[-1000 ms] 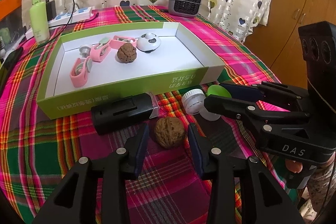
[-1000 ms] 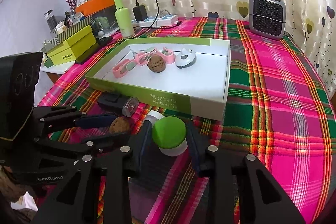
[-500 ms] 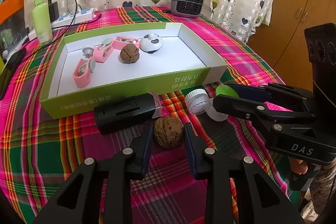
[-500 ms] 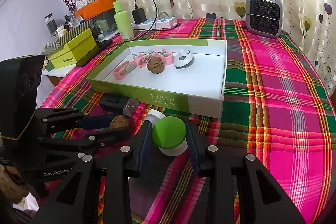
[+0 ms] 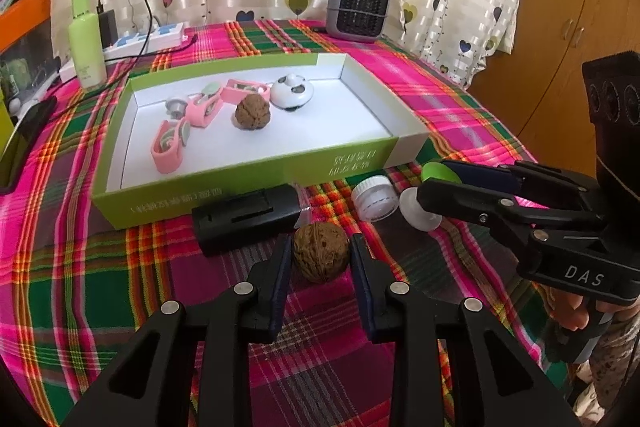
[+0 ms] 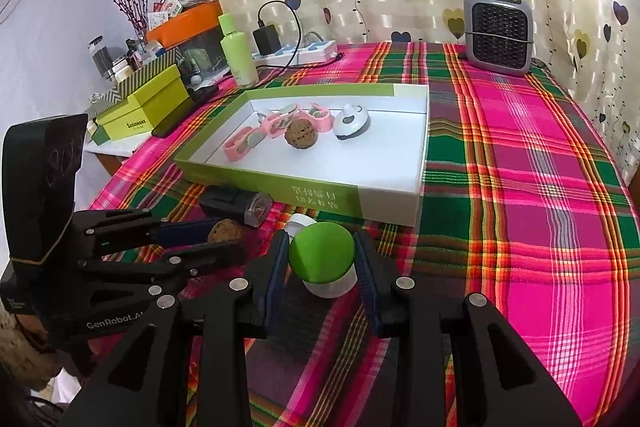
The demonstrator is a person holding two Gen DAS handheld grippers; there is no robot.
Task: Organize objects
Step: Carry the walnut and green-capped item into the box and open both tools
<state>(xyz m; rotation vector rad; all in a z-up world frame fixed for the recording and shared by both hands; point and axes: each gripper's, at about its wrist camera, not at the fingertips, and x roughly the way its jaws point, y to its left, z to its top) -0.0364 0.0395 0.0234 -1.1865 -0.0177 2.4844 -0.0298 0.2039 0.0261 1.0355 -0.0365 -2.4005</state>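
- Plaid cloth in pink and green covers the table, with a heart-print curtain behind and a small grey heater at the far edge.
- My left gripper has just been closing, and its pads now clamp the loose walnut from both sides, right in front of me on the cloth.
- My right gripper is clenched on the green-capped jar, which sits just beside the walnut, on its right.
- Straight ahead and a little up lies the green tray; its near wall is the edge both loads must clear.
- Between my walnut and that wall lies a black cylinder, long axis running along the wall, nearly touching the walnut. I judge a lift before going forward is needed.
- A white cap sits ahead of the jar, near the tray's wall.
- Inside, pink clips, another walnut and a white round toy crowd the far left; the near and right floor is bare.
- Left hand is nearer that crowded side, right hand the bare side.
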